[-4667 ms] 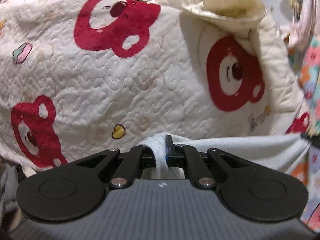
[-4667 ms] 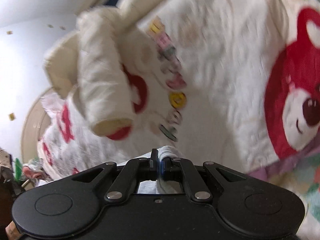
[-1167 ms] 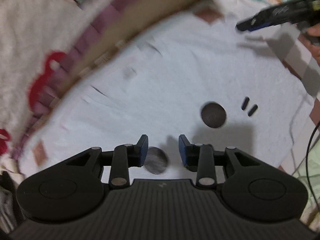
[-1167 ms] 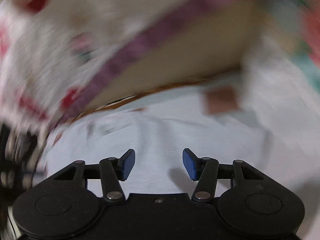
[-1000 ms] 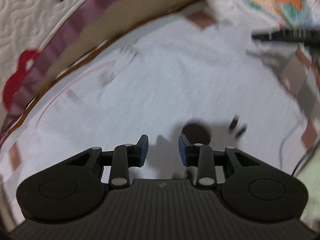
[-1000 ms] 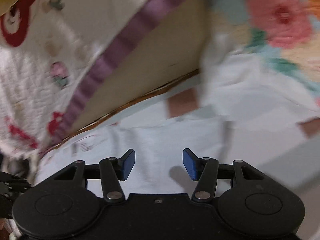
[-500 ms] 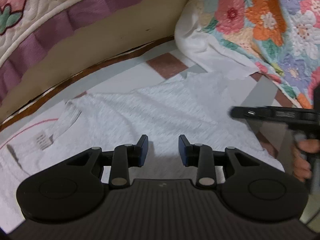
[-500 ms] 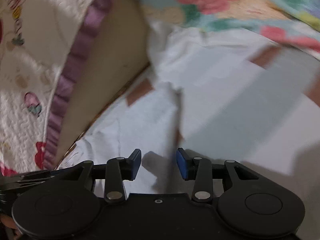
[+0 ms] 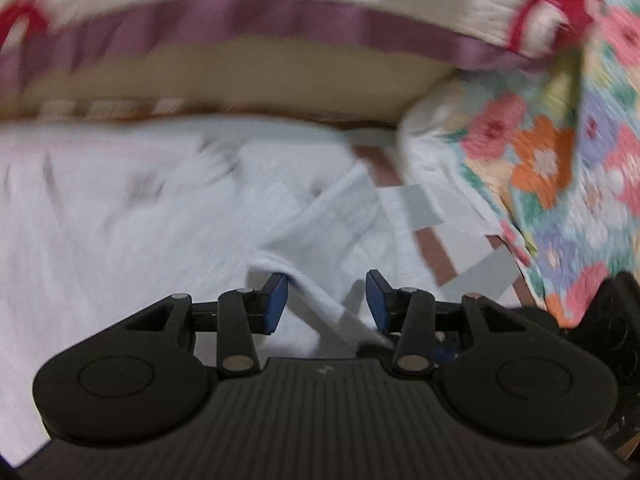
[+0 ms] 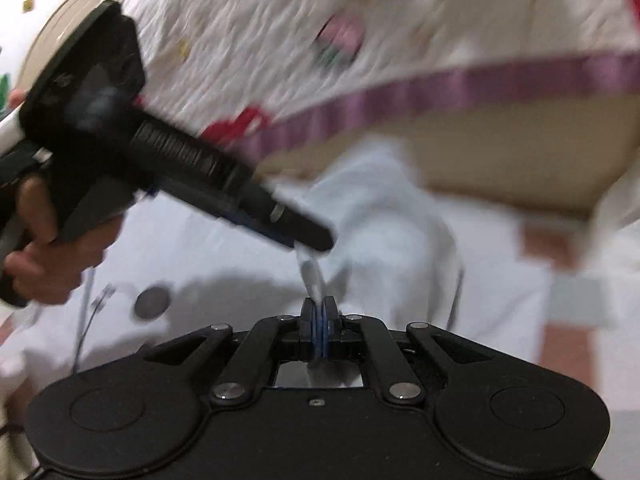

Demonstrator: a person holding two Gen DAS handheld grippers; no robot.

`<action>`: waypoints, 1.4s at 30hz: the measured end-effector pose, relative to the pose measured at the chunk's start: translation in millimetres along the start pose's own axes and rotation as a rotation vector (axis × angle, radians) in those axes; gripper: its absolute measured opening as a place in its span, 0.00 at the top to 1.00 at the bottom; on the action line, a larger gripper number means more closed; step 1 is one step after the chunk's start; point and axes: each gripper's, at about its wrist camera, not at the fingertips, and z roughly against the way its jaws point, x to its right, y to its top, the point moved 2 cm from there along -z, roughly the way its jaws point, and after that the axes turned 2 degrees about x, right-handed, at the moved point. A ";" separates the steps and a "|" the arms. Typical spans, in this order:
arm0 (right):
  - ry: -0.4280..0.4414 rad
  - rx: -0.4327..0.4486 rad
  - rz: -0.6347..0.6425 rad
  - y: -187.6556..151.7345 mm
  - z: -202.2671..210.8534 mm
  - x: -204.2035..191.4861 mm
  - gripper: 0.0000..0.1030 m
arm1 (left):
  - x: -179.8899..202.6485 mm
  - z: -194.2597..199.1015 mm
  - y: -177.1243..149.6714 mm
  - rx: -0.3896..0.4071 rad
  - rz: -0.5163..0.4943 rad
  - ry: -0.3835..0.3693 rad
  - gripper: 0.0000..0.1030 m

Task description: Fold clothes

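White garment [image 9: 120, 216] runs a fold between your left gripper's [image 9: 327, 300] parted jaws at lower centre; your right gripper [image 10: 319, 318] clamps its edge.

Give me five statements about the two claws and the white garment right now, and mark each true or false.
1. The right claw is shut on a fold of the white garment. True.
2. The left claw is clamped shut. False: its jaws stand apart, with a strip of the garment running between them.
3. The floral quilt lies right of the garment in the left wrist view. True.
4. The purple band edges the floral quilt. False: it edges the cream blanket with red prints.
5. The garment is black. False: it is white.
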 end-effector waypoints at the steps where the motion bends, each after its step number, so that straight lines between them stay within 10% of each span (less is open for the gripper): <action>1: 0.009 -0.009 -0.031 -1.8 1.5 4.7 0.88 | -7.2 -2.7 -2.0 -0.008 0.027 0.001 0.59; 5: 0.020 -0.021 -0.167 -9.1 12.3 26.8 0.53 | -20.5 -8.6 -6.3 -0.002 0.045 0.029 0.59; 19: 0.053 -0.041 -0.612 -33.3 49.1 93.9 0.49 | -10.6 -12.0 -14.7 0.029 -0.065 0.044 0.54; 25: -0.011 0.047 -0.453 -34.0 47.8 48.2 0.84 | -9.9 -5.0 -23.5 0.014 -0.082 0.065 0.53; 31: -0.075 -0.002 -0.274 -23.5 21.7 35.7 0.69 | -2.3 -3.1 -30.0 0.009 -0.097 0.073 0.53; 32: -0.061 0.010 -0.267 -20.2 20.0 38.3 0.93 | -0.9 -1.6 -30.0 0.012 -0.100 0.073 0.53; 33: -0.067 0.040 -0.230 -15.3 22.1 38.9 0.94 | 0.5 0.4 -29.8 0.017 -0.104 0.072 0.55; 38: -0.331 0.289 -0.218 -4.4 104.3 60.9 0.94 | 1.7 19.2 -25.8 0.070 -0.111 0.057 0.53; 42: -0.561 0.259 -0.254 -38.4 134.6 93.2 0.94 | -4.3 17.9 -28.0 0.056 -0.100 0.070 0.53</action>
